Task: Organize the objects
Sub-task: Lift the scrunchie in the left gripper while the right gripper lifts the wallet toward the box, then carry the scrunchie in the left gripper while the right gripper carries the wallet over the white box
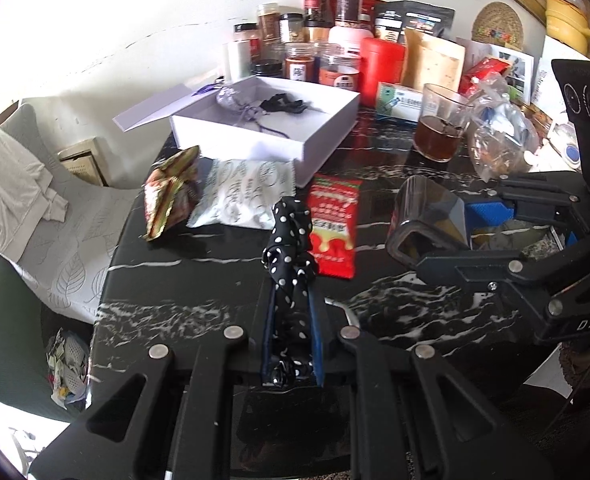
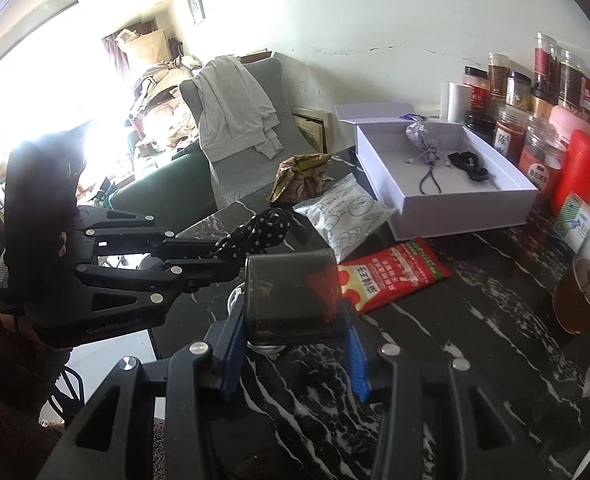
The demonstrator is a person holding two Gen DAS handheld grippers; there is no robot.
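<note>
- While its jaws are clenched, the left gripper (image 1: 293,240) is seen grasping a polka-dot scarf (image 1: 289,264), a black cloth with white dots, twisted and bunched, whose long axis runs along the fingers and points out past their tips.
- A smoky translucent container (image 2: 293,294) is gripped between the blue pads of the right gripper (image 2: 295,320), lying on its side across the jaws above the table; its contents cannot be told.
- Just beyond both grippers, a red snack packet (image 2: 395,276) and a white patterned packet (image 2: 345,216) are laid on the black marbled table (image 2: 455,360).
- Farther ahead, an open white box (image 1: 327,128) is set, with a small grey pouch (image 1: 233,98) and a black hair tie (image 1: 285,103) inside.
- Right of it, a glass of brown liquid (image 1: 439,124) is placed.
</note>
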